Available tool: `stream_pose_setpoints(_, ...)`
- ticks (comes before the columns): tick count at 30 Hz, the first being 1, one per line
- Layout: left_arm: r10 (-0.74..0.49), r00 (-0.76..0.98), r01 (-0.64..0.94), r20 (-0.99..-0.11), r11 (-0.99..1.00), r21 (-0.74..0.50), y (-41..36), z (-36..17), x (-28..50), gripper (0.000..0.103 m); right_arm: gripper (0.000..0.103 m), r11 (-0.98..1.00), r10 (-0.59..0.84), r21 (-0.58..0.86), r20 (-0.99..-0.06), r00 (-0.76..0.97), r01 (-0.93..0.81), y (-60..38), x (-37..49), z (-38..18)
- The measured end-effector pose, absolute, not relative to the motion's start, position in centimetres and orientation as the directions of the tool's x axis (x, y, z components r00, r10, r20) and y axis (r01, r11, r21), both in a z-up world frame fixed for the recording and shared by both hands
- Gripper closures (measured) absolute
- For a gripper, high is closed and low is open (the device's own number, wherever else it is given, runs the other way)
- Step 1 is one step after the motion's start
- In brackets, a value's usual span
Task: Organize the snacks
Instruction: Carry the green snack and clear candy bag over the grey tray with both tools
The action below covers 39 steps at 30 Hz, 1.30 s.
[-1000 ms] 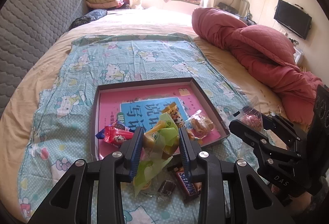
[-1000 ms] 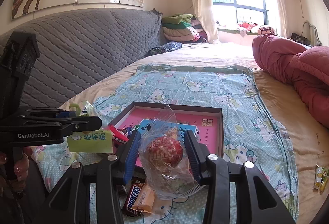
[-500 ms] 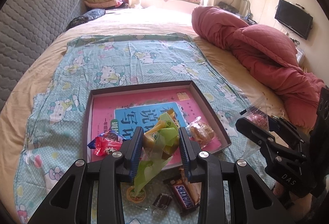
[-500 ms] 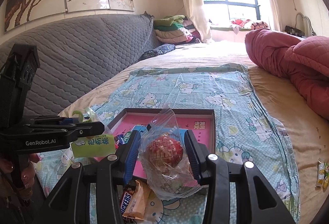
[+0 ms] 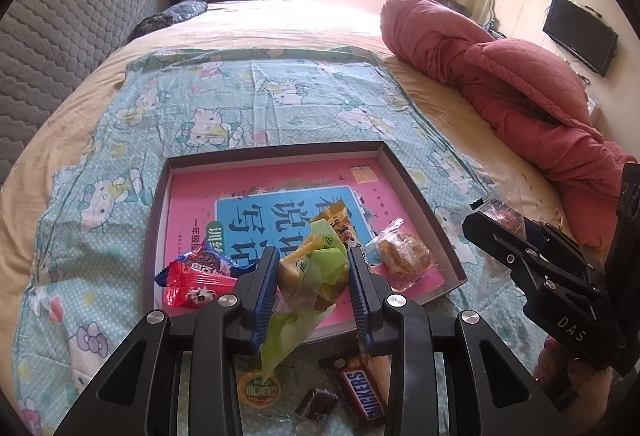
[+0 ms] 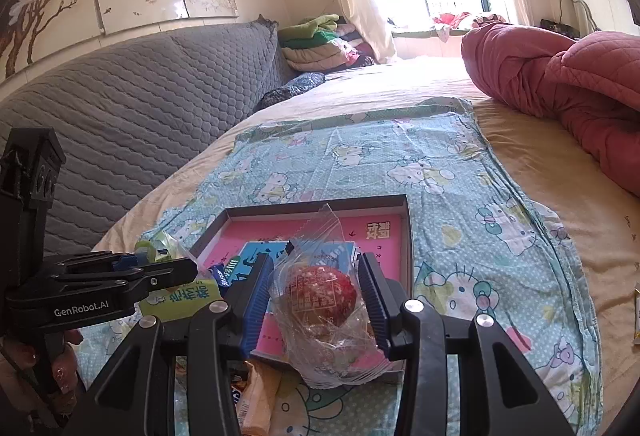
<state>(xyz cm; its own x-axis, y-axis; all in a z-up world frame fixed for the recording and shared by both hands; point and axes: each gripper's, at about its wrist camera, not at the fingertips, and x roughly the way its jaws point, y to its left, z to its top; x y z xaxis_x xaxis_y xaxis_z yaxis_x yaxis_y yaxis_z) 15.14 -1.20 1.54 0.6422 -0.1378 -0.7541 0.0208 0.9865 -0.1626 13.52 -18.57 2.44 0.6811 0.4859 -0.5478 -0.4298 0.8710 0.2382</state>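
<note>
A shallow dark box with a pink and blue book cover as its floor lies on the cartoon-cat sheet. My left gripper is shut on a green-wrapped snack, hanging over the box's near edge. My right gripper is shut on a clear bag holding a red-printed pastry, over the box's near right corner. In the box lie a red candy packet, a blue packet, a yellow packet and a clear-wrapped biscuit.
A Snickers bar, a small dark wrapped sweet and a round green-labelled snack lie on the sheet before the box. A pink quilt is heaped at the right, a grey quilted headboard at the left. Another packet lies at the far right.
Both grippers moved forward and slightly down with their snacks, so the box now sits closer and larger in both views. The right gripper rolled a little.
</note>
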Motion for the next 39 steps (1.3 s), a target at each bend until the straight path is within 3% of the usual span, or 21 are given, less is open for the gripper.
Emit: stream_pose_setpoints(39,-0.177,0.555,0.06,-0.813,0.983,-0.173,-2.9,-4.5,18.9,0.068,0.059,0.871,0.485,0.262,-0.59,0.645,-0.415,-17.4,17.0,-0.6)
